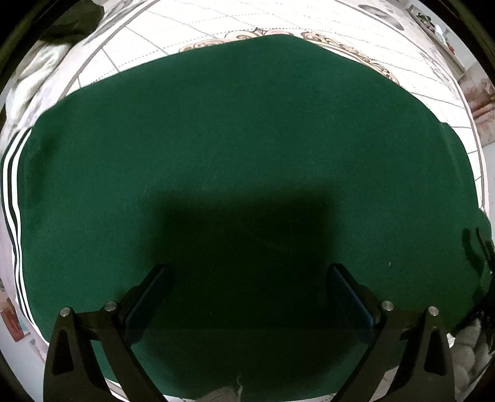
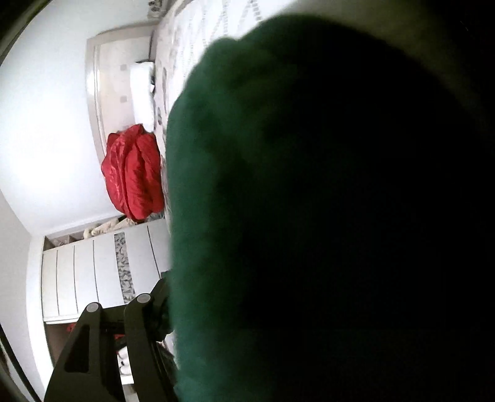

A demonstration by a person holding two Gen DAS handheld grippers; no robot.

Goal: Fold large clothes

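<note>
Green garment (image 1: 241, 148) lay flat on the white patterned bedcover (image 1: 191, 27), white side stripes (image 1: 12, 198) at 9 o'clock in the left wrist view. Left gripper (image 1: 246, 287) hovered over it, jaws spread wide, nothing between them. Right view: green cloth (image 2: 247, 185) blurred, covering most of the frame from 3 o'clock. Right gripper (image 2: 161, 309) mostly hidden by it; state unreadable. Red bundle (image 2: 133, 173) at 9 o'clock, white drawers (image 2: 92, 272) below it.
</note>
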